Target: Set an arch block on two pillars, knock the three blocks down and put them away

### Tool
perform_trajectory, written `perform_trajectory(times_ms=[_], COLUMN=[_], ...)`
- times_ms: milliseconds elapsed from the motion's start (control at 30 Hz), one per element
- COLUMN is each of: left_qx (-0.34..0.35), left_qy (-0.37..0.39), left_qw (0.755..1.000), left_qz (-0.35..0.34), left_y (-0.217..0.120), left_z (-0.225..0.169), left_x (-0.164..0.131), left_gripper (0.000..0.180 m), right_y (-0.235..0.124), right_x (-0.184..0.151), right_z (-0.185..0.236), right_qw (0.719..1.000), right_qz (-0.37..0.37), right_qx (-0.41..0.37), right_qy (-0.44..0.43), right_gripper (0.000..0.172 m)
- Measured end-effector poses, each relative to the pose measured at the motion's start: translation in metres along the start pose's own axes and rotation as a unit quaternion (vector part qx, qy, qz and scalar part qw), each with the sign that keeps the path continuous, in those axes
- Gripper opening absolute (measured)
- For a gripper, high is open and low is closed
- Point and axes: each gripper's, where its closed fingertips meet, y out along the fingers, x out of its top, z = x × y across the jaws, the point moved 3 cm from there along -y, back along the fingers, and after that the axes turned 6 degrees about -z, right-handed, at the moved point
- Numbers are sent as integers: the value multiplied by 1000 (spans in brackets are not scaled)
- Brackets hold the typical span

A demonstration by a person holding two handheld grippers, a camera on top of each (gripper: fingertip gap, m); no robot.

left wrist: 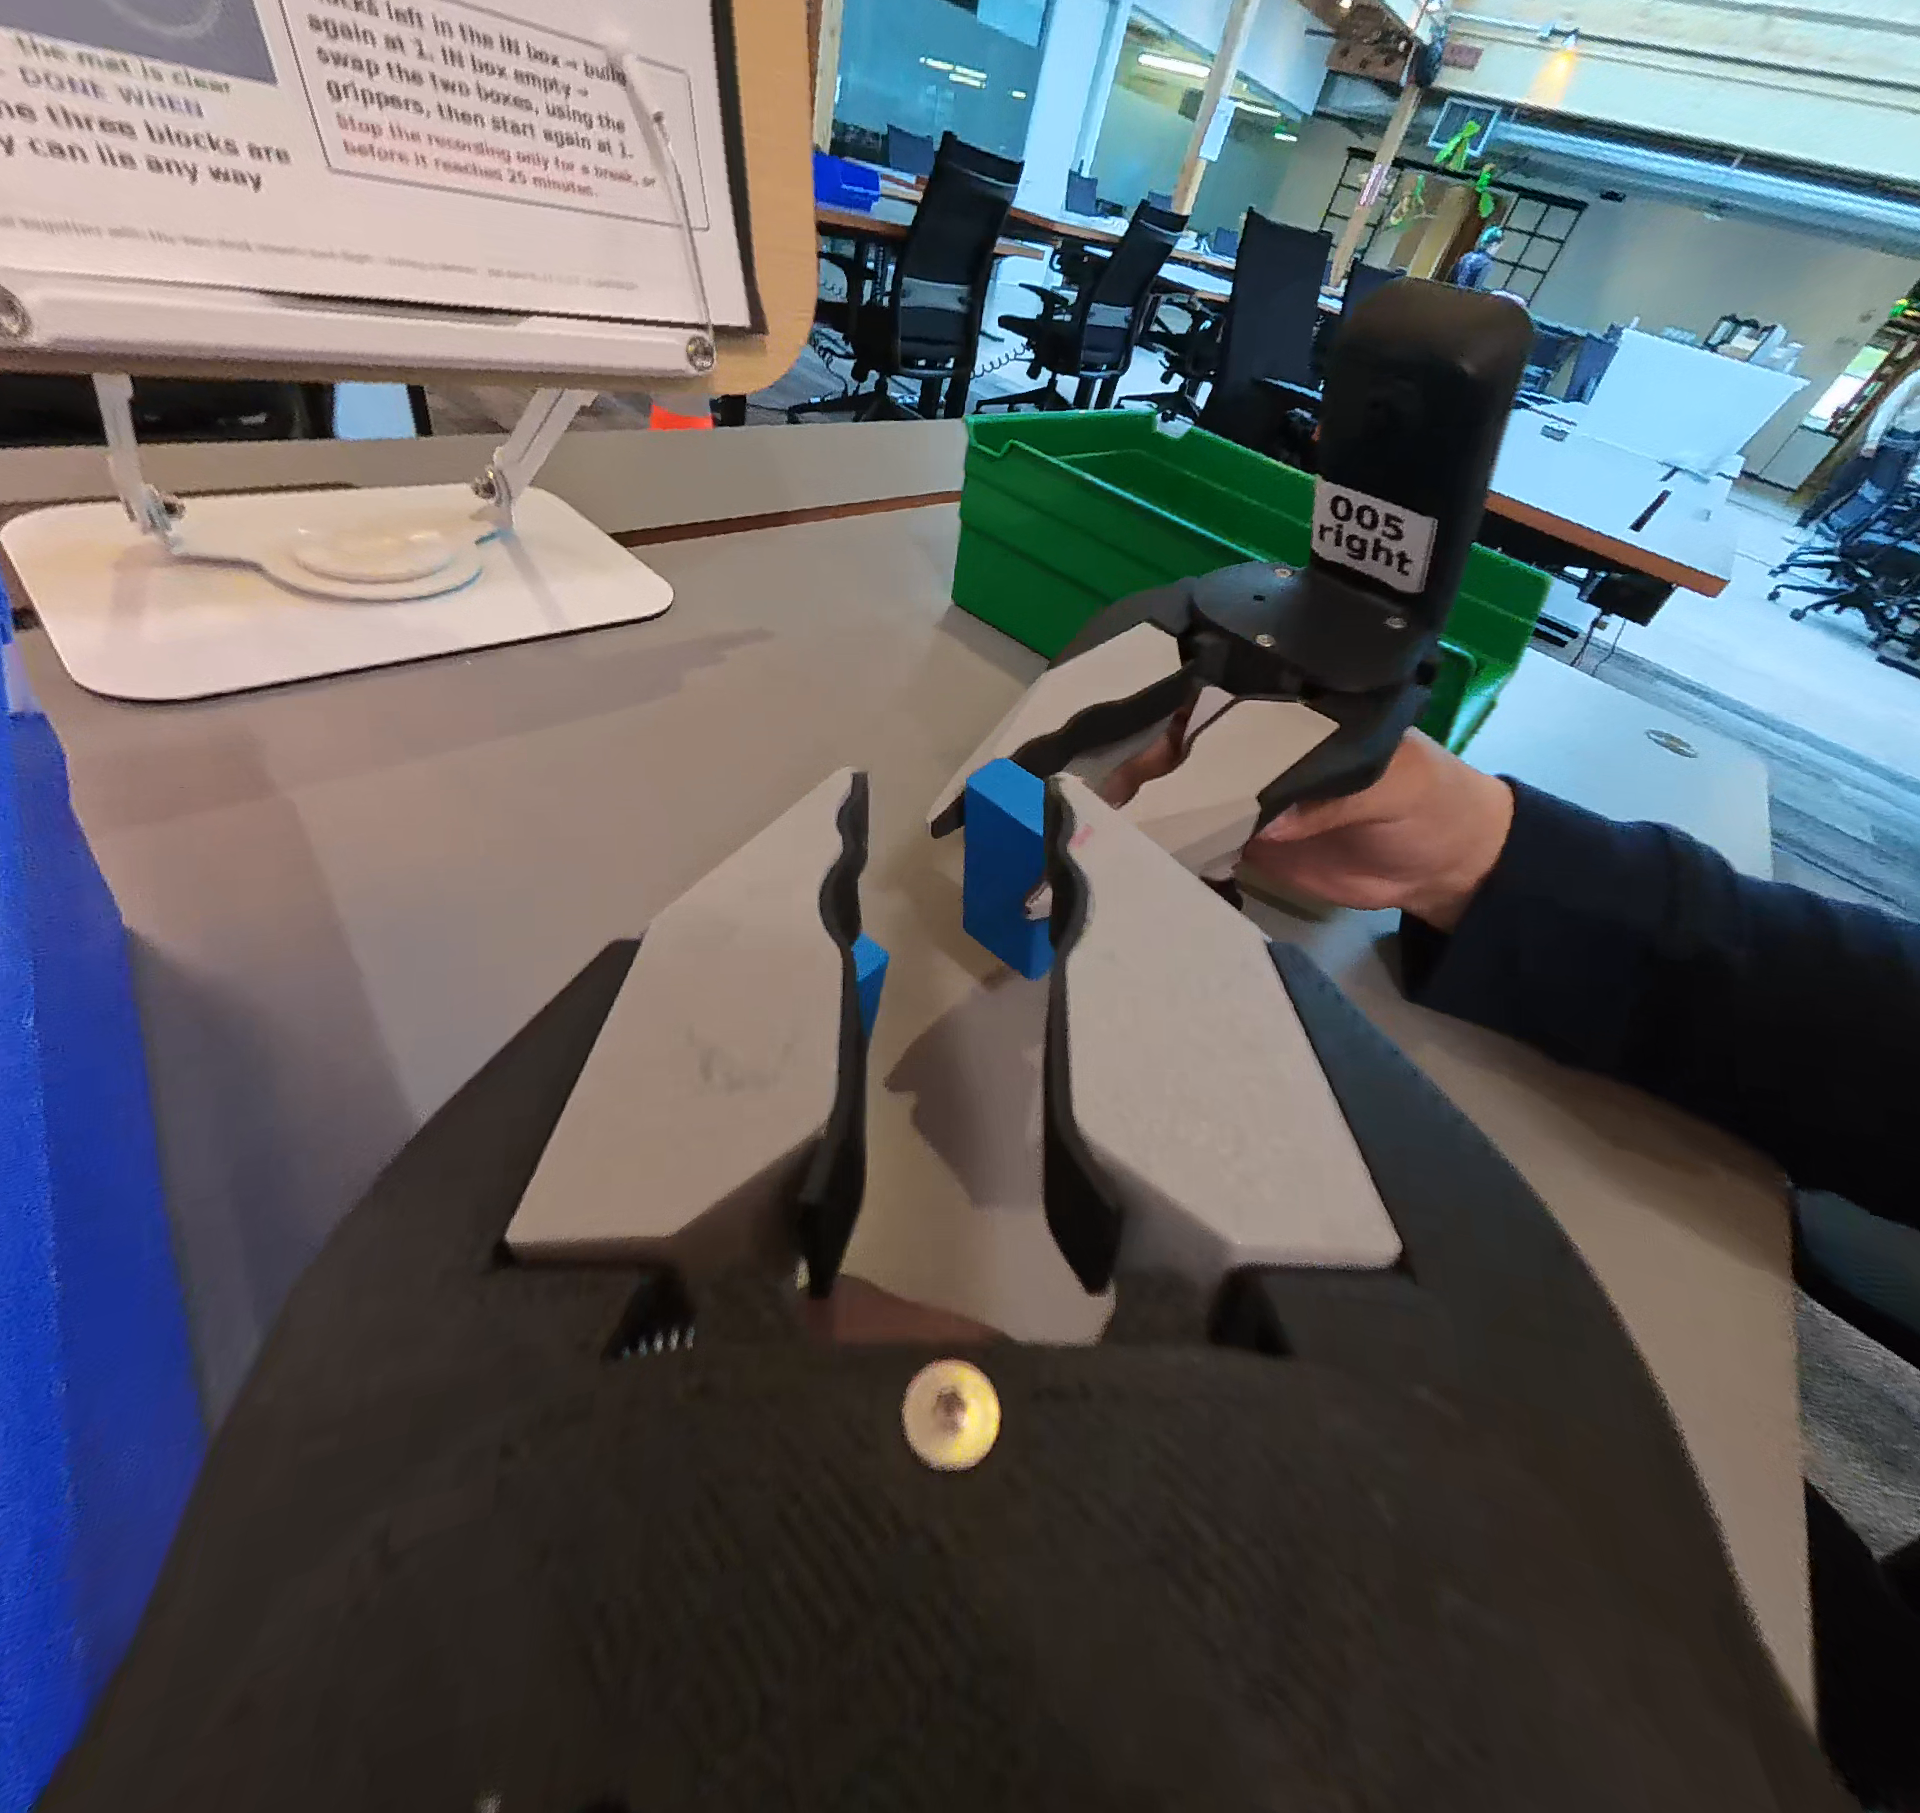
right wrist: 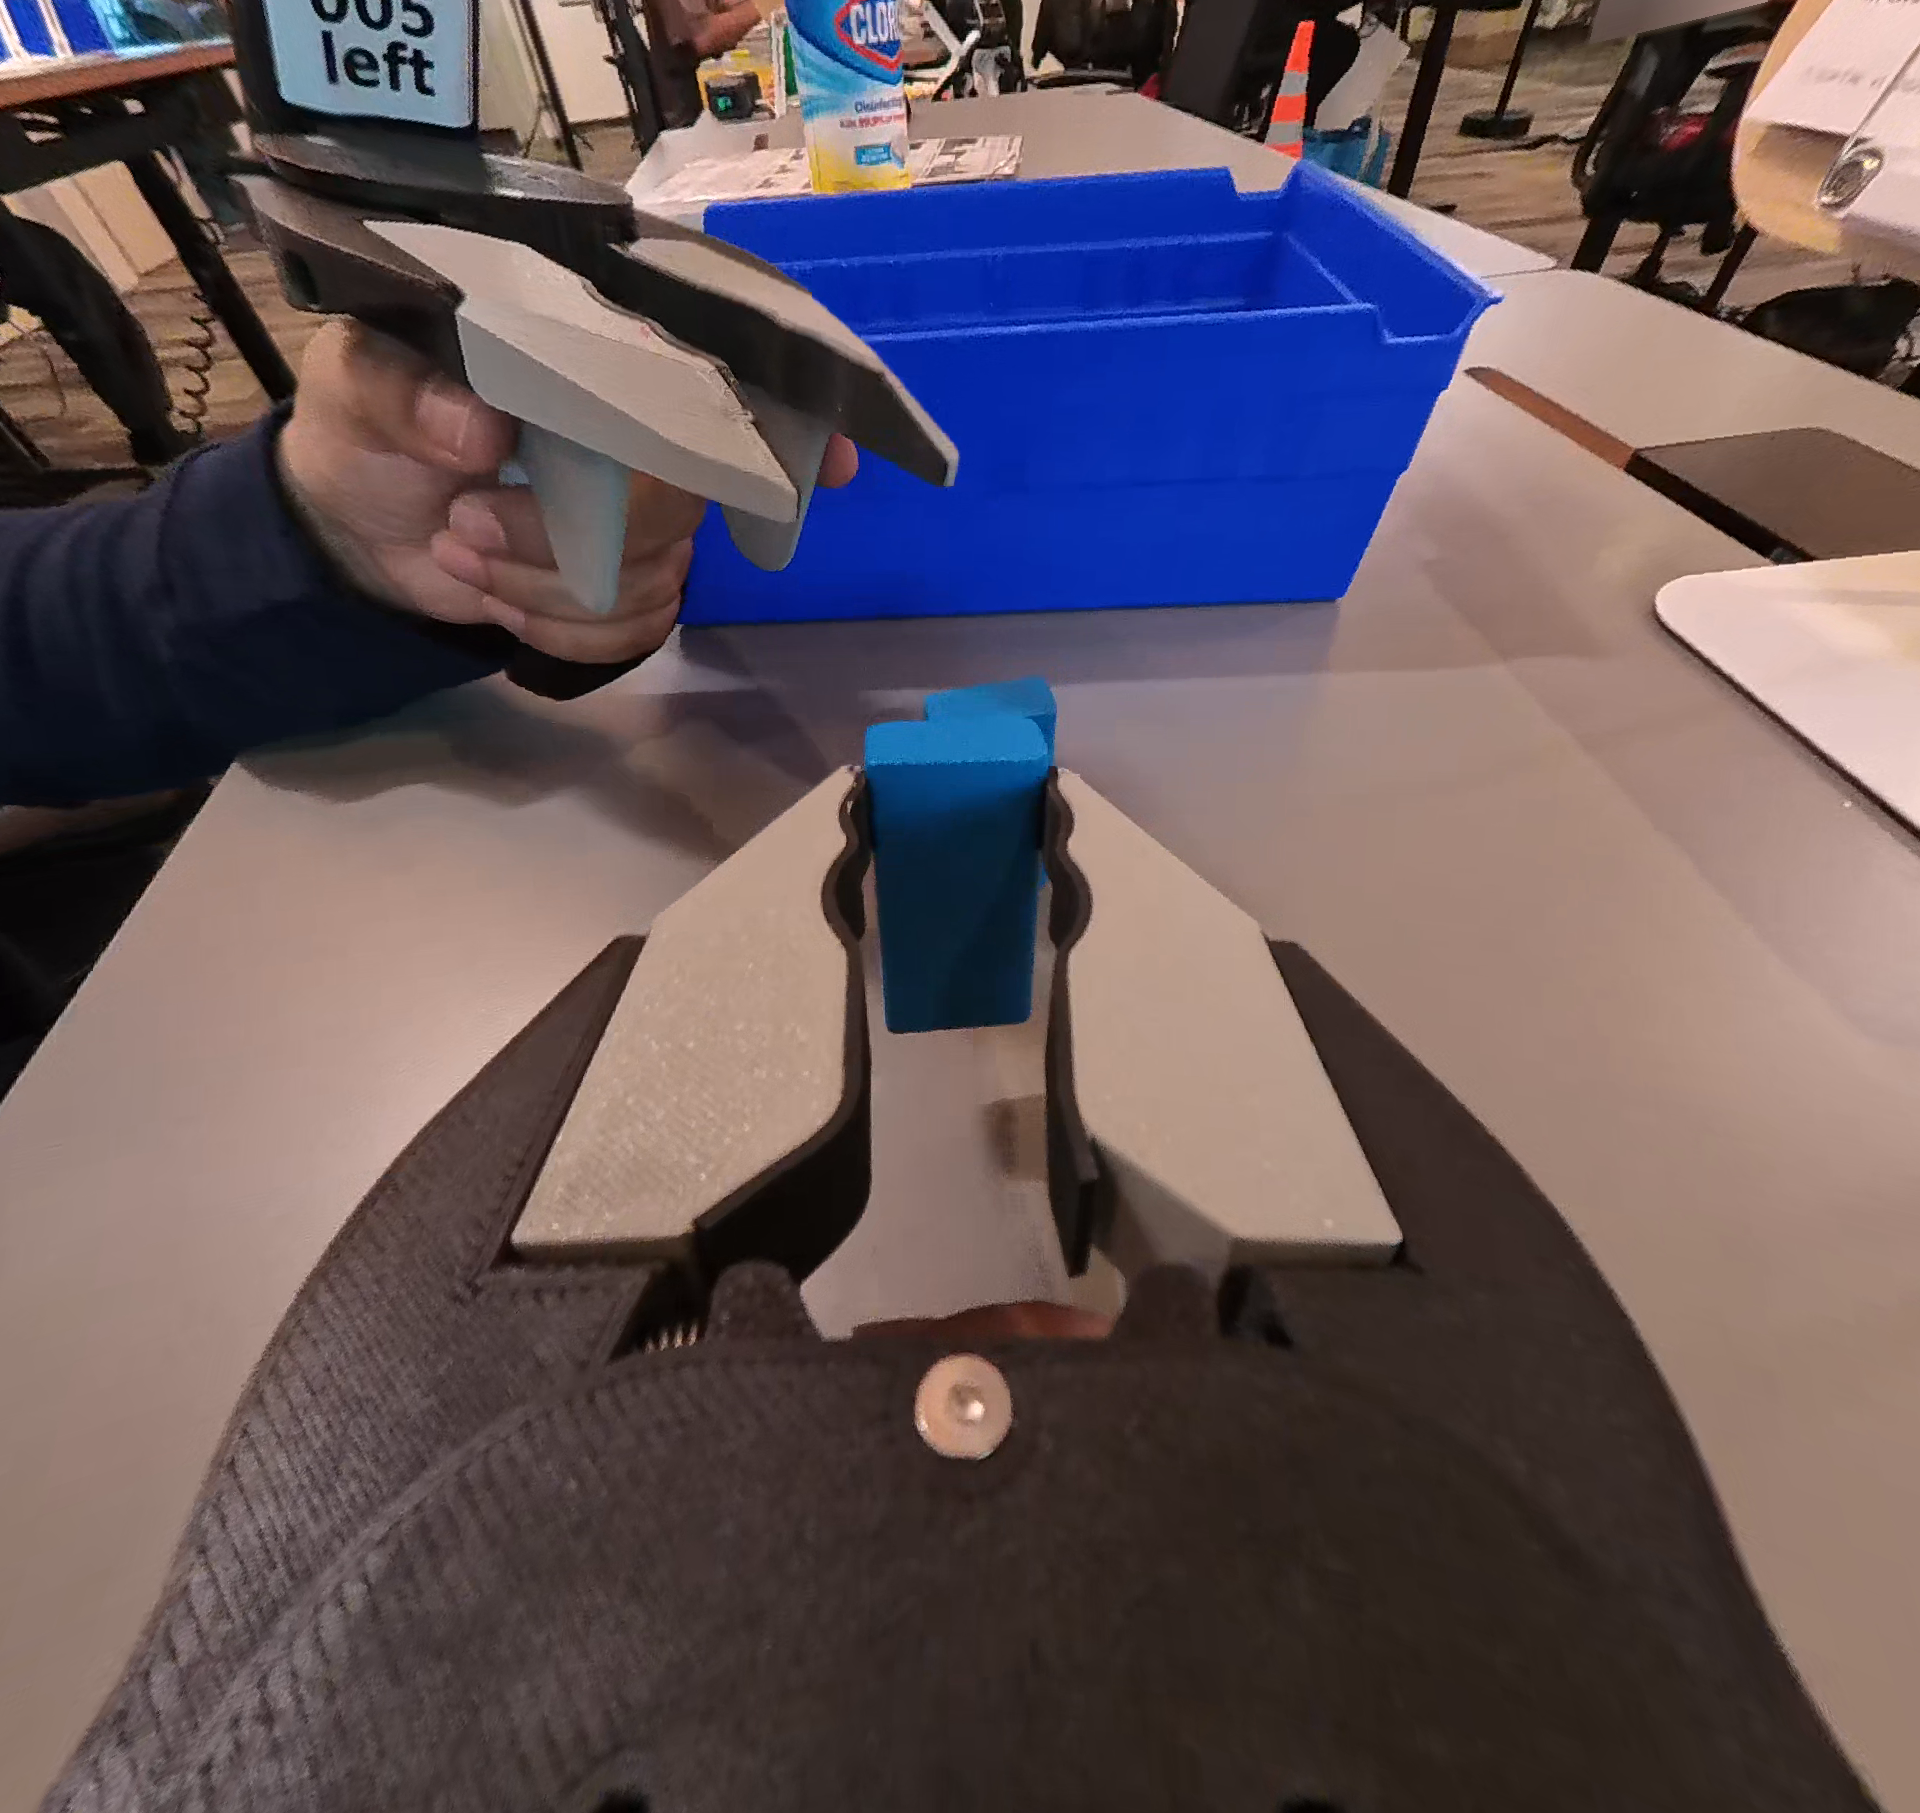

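Right now, two hand-held grippers work over a grey table (right wrist: pixel 1455 880), each held by a hand in a dark blue sleeve.

From the right wrist view, the right gripper (right wrist: pixel 956 807) clamps an upright blue pillar block (right wrist: pixel 951 880) between its fingertips, both dark wavy pads pressed against the block's sides. A second blue block (right wrist: pixel 992 703) stands just behind the first, only its top showing. Beyond them sits a blue bin (right wrist: pixel 1091 475). The left gripper (right wrist: pixel 873 485) hangs up and to the left, well above the table and apart from both blocks, with its fingers seen edge-on and nothing visible between them.

From the left wrist view, the left gripper (left wrist: pixel 956 797) has its jaws a narrow way apart with bare table showing between the pads. A corner of a blue block (left wrist: pixel 871 979) peeks out past its left finger, lower down on the table; whether the finger touches it cannot be told. The upright pillar (left wrist: pixel 1003 870) shows beyond the right fingertip, held by the right gripper (left wrist: pixel 997 807).

Only the left wrist view shows the green bin (left wrist: pixel 1081 516) behind the right gripper and a white stand (left wrist: pixel 343 589) carrying a printed sheet. Only the right wrist view shows the blue bin's inside and a cleaning-wipes canister (right wrist: pixel 847 49) behind it.
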Motion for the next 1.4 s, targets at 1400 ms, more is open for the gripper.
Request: perform_trajectory(times_ms=[1400], left_qx=[26], left_qy=[39], left_qw=[995], left_qz=[87], left_y=[34], left_z=[-5], left_x=[-25], left_gripper=[0], right_y=[-2], right_x=[-1], right_z=[-5], right_qw=[999], right_qz=[7], right_qx=[23], right_qy=[-28], right_gripper=[30])
